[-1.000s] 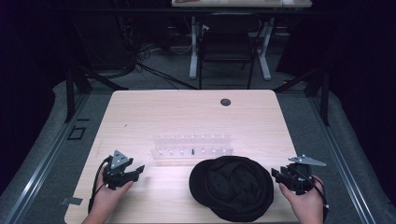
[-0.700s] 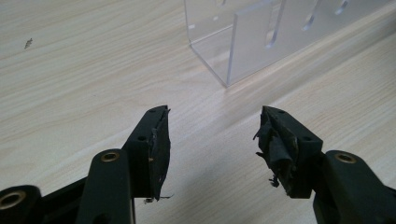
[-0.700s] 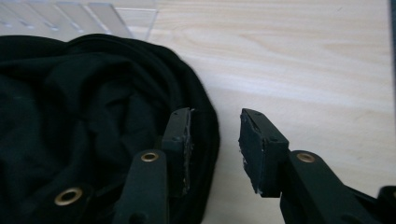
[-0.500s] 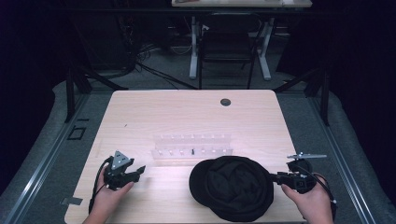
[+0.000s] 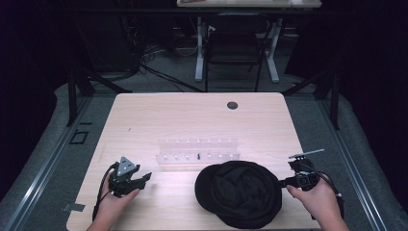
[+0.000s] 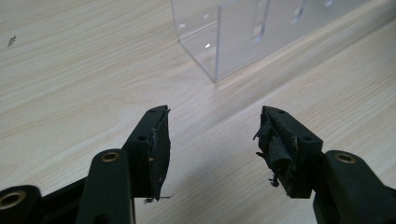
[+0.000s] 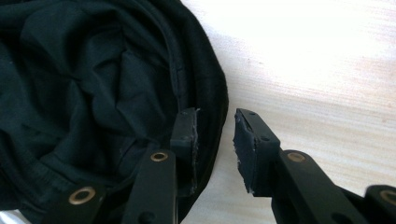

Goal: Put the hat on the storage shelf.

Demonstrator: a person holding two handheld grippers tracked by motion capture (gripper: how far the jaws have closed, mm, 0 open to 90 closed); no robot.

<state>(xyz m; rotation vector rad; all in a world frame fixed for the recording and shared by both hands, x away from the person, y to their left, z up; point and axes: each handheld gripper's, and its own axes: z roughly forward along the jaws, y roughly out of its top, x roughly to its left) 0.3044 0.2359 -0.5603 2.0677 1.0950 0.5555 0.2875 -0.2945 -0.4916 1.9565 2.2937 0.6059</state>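
Clearly the black hat (image 5: 239,193) lies on the table (image 5: 192,120) just in front of the clear rack (image 5: 198,155), its near rim cut off in the right gripper view. Right gripper (image 7: 215,140): jaws have just been closing astride the hat's edge, a gap remaining, contact unclear. Left gripper (image 6: 212,140), well left of the hat, gapes empty.

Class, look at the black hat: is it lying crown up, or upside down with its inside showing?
Upside down: the black hat shows its hollow inside and inner band.
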